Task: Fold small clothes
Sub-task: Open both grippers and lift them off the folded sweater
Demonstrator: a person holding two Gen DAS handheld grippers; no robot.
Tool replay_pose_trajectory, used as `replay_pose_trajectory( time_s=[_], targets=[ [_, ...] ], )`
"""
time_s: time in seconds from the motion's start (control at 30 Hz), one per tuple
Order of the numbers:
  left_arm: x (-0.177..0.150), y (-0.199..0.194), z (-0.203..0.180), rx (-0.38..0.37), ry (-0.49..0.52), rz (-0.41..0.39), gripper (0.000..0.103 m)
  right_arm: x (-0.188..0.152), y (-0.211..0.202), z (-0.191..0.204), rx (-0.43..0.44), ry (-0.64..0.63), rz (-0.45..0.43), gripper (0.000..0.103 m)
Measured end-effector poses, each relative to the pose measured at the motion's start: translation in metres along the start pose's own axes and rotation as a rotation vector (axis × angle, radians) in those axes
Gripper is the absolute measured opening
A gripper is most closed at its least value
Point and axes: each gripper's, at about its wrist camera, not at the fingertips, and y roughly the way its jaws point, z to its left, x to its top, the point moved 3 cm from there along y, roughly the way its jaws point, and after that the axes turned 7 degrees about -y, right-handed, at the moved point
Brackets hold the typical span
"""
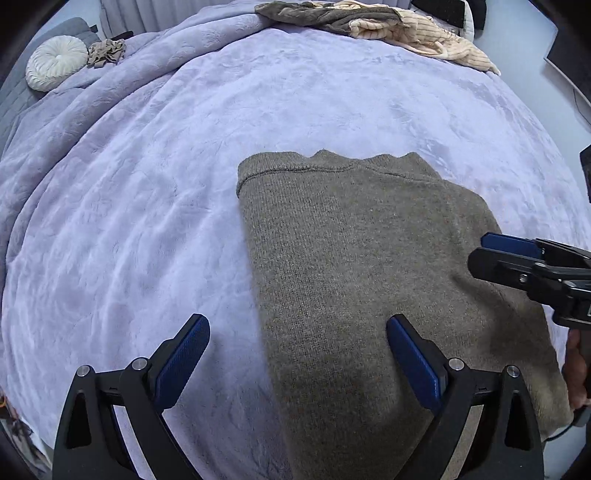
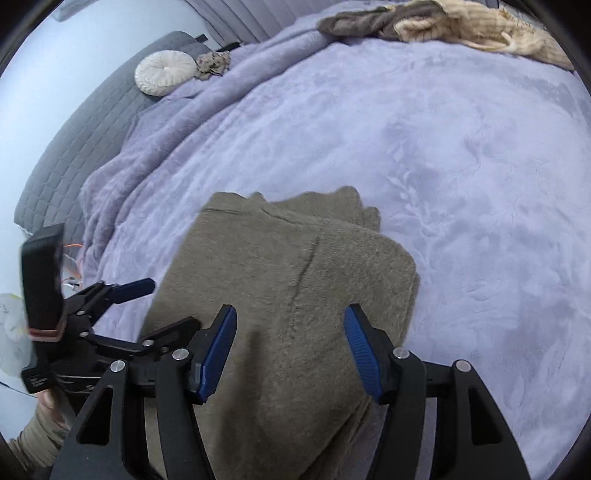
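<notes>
Fingers (image 1: 413, 358) of both grippers spread wide, holding nothing; the folded sweater (image 1: 351, 258) lies on the bed (image 1: 147, 184) beneath and ahead of them.

Matt olive knit sweater (image 1: 354, 266), plush lilac fleece blanket (image 1: 155, 192), ribbed blue pads (image 2: 218, 354), matt black plastic frames

You see a plain olive-grey knit sweater (image 1: 351, 258) on a pale lavender blanket (image 1: 147, 184). Your grippers are black with blue ribbed pads (image 1: 183, 360). Far off lie a cream garment with thin darker stripes (image 1: 417, 29), a brownish-grey one (image 1: 317, 14), a white pleated round cushion (image 1: 55, 62), and a dark grey quilted cover (image 2: 85, 140).
</notes>
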Motion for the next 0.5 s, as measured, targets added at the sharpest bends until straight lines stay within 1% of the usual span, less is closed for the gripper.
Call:
replay_pose_trajectory(
  time_s=[0.03,0.1,0.17,0.2,0.27,0.33,0.43,0.5],
  targets=[
    [0.000,0.002,0.000,-0.002,-0.003,0.010,0.097,-0.001,0.001,-0.002,0.005,0.009,-0.003,0.063],
    [-0.001,-0.003,0.000,0.006,-0.002,0.002,0.097,-0.003,-0.012,0.006,0.000,0.013,-0.023,0.063],
    [-0.006,-0.012,-0.002,0.010,0.012,-0.012,0.097,-0.012,-0.033,0.026,-0.009,-0.068,-0.055,0.063],
    [-0.009,-0.017,-0.002,0.010,0.021,-0.019,0.097,-0.020,-0.044,0.041,0.005,-0.123,-0.067,0.063],
    [-0.016,-0.024,-0.003,0.014,0.035,-0.027,0.097,-0.041,-0.065,0.067,0.061,-0.214,-0.084,0.063],
    [-0.021,-0.028,-0.003,0.018,0.038,-0.031,0.097,-0.065,-0.076,0.091,0.091,-0.299,-0.083,0.063],
    [-0.026,-0.030,-0.004,0.029,0.044,-0.039,0.097,-0.092,-0.072,0.108,0.111,-0.350,-0.053,0.064],
    [-0.028,-0.029,-0.005,0.035,0.042,-0.038,0.097,-0.103,-0.059,0.101,0.067,-0.350,-0.016,0.064]
  ],
)
